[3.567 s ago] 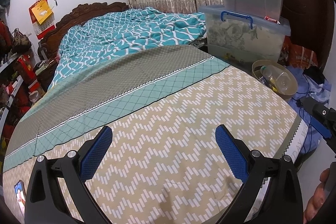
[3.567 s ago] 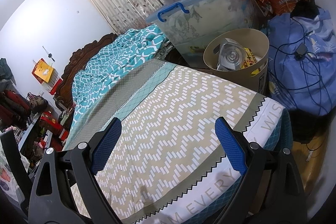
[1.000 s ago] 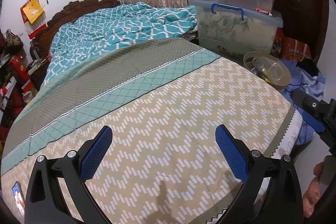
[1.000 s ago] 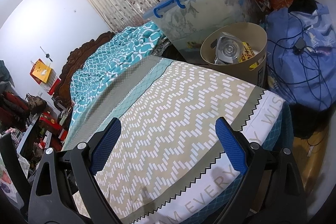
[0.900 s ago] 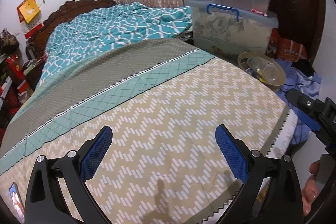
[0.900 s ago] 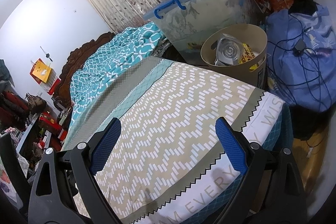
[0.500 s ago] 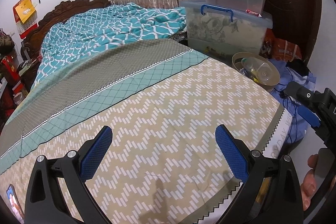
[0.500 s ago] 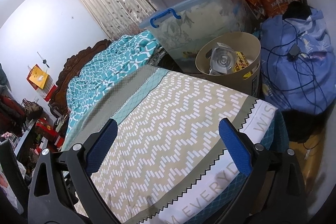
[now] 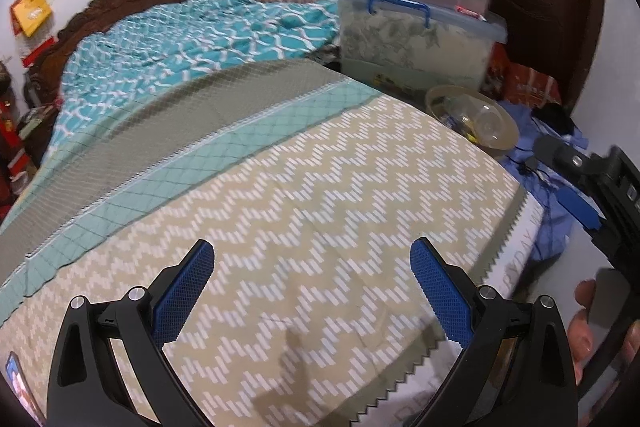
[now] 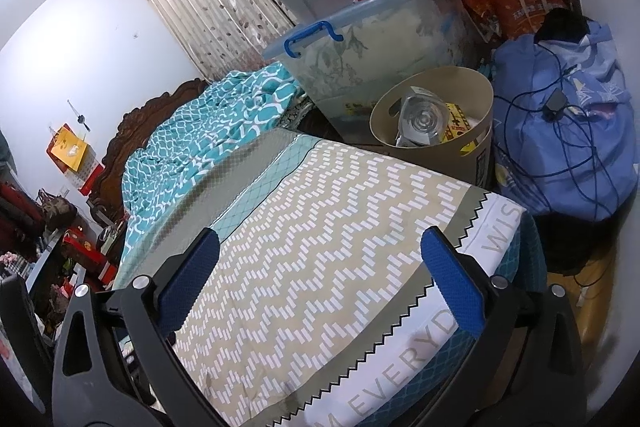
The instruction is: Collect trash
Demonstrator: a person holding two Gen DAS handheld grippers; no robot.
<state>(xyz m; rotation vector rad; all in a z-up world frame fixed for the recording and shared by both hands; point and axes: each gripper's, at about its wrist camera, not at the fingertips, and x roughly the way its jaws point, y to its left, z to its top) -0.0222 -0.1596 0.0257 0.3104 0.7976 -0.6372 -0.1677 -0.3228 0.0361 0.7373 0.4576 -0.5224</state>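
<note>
Both claws hung over the zigzag-patterned beige bedspread (image 10: 320,227): the left gripper (image 9: 312,291) was spread wide and empty, and the right gripper (image 10: 320,267) was opening, nothing between its jaws. The trash, a crumpled clear plastic bottle (image 10: 420,119) and yellow wrappers, already lay in the round tan bin (image 10: 476,147) beside the bed's corner. No loose litter showed on the bedspread, so scanning the floor and clutter nearby seemed the sensible step.

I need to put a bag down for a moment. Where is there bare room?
The zigzag bedspread is bare between the teal blanket and the bed's foot. It is crowded past the foot: bin, stacked boxes, blue bundle.
</note>
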